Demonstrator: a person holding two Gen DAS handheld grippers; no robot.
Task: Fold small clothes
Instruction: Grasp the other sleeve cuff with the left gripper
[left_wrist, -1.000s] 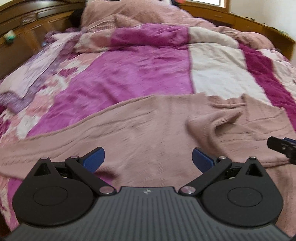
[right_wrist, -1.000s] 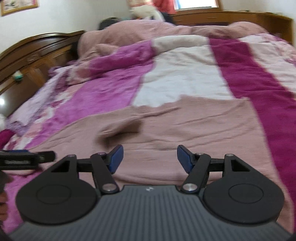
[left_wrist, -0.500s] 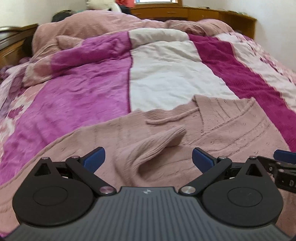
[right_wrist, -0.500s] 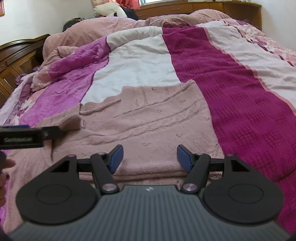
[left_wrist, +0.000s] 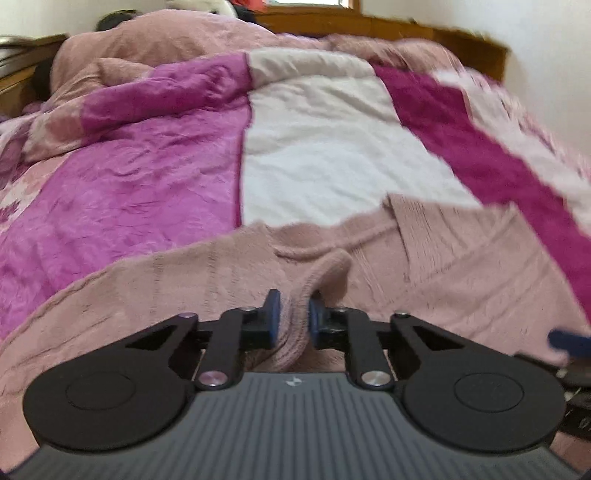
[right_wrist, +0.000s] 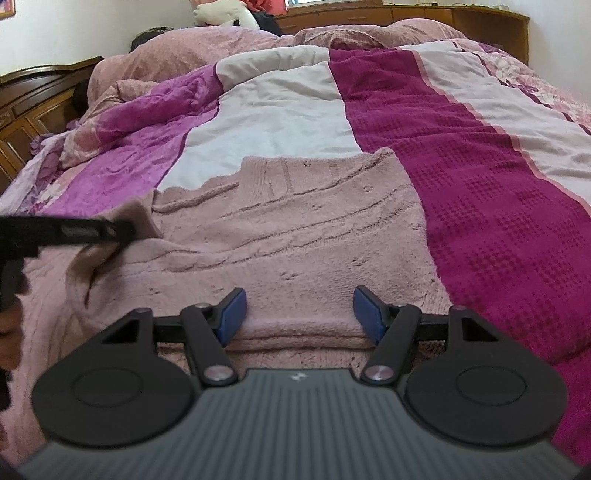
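A pink knitted sweater (left_wrist: 461, 266) lies spread flat across the near part of the bed. A raised fold (left_wrist: 325, 273) stands up from its middle. My left gripper (left_wrist: 293, 317) has its jaws closing, and the blue pads pinch the near end of that fold. In the right wrist view the same sweater (right_wrist: 314, 221) fills the foreground, with the left gripper (right_wrist: 74, 230) at the left edge on the bunched knit. My right gripper (right_wrist: 301, 314) hangs open low over the sweater's near folded edge, with flat knit under its gap.
The bed is covered by a quilt (right_wrist: 461, 166) in magenta, white and purple stripes. A heaped pink blanket (right_wrist: 221, 48) lies at the far end. A dark wooden headboard (right_wrist: 33, 99) runs along the left. A person's hand (right_wrist: 9, 332) shows at the left edge.
My left gripper swung right to the raised fold, moved in over it, and its jaws went from wide open to closed around it. The right gripper sank a little toward the sweater's near edge.
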